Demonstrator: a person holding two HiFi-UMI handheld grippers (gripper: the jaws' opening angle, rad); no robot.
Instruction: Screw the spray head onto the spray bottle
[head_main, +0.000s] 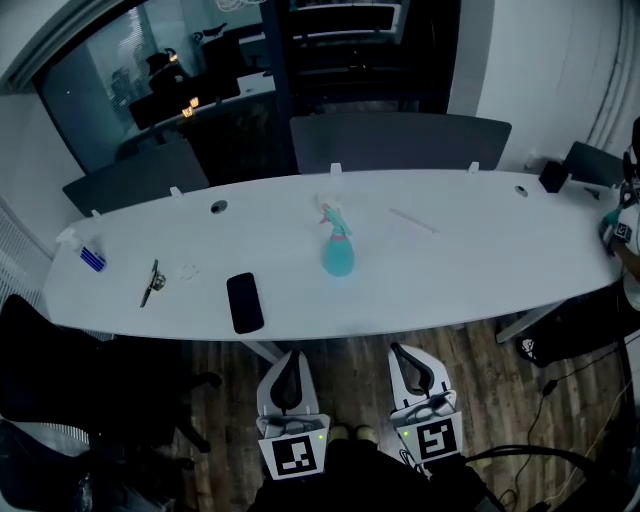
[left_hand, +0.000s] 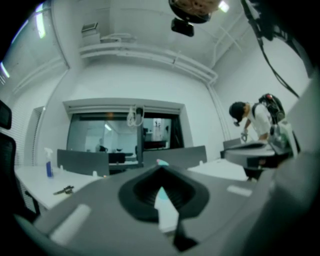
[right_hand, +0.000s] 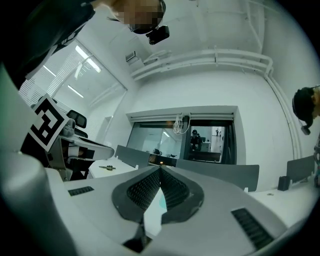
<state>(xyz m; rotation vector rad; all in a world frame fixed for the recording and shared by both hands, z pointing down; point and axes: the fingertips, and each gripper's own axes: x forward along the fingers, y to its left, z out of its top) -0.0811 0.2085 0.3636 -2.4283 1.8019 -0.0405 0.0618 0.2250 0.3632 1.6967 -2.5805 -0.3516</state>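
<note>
- The left claw (head_main: 290, 362) has its jaws pressed together with nothing between them, as the left gripper view (left_hand: 161, 172) shows.
- The right claw (head_main: 404, 355) is likewise closed and empty (right_hand: 160, 172).
- Both are held side by side over the wooden floor (head_main: 350, 370), just off the near edge of the white desk (head_main: 470, 260).
- The teal spray bottle (head_main: 338, 255) stands upright mid-desk, well apart from both claws, with the spray head (head_main: 334, 216) on top.
- A black phone (head_main: 245, 302) lies flat near the front edge.
- A metal tool (head_main: 152, 283) and a small blue bottle (head_main: 92, 258) lie far left.
</note>
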